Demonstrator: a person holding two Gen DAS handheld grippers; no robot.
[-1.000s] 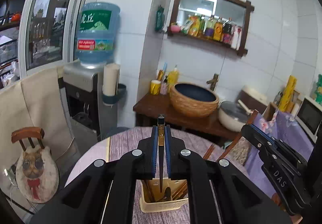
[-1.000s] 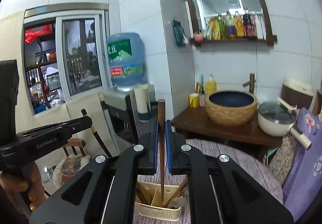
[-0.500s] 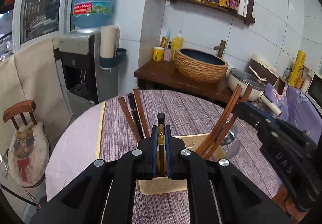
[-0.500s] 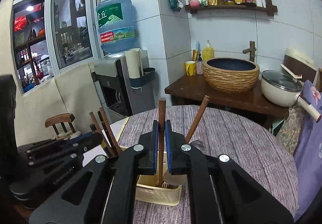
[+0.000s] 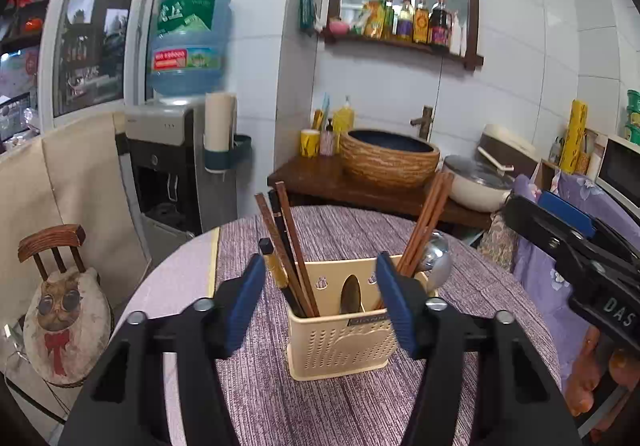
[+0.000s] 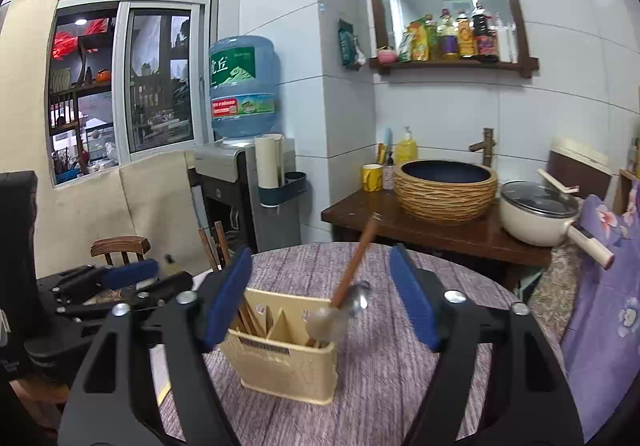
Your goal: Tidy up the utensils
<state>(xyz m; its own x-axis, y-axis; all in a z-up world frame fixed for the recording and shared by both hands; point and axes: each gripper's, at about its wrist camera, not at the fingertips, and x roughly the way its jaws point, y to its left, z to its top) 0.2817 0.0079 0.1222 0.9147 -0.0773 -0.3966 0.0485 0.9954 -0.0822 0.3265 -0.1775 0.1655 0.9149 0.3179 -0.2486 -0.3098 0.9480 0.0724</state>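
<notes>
A cream utensil holder (image 5: 340,342) (image 6: 280,362) stands on the purple-clothed round table (image 5: 320,406). Brown chopsticks (image 5: 288,242) lean in its left compartment and more chopsticks (image 5: 424,221) with metal spoons (image 5: 438,262) in its right. My left gripper (image 5: 320,300) hangs just before the holder, jaws opening, nothing pressed between them. A black-and-gold chopstick (image 5: 273,264) leans free by the left pad. My right gripper (image 6: 320,298) is also opening. A blurred wooden-handled utensil (image 6: 356,258) tips loose in the holder beside a spoon (image 6: 332,320).
Each gripper shows in the other's view: the right gripper (image 5: 572,246), the left gripper (image 6: 120,286). A person's hand (image 5: 592,378) holds the right one. Behind the table stand a water dispenser (image 5: 176,165), a small chair (image 5: 60,286) and a side table (image 6: 432,230) with a woven basin and a pot.
Both grippers sank toward the holder and opened. The left let go of the black-and-gold chopstick, the right of the wooden-handled utensil, which now leans in the holder.
</notes>
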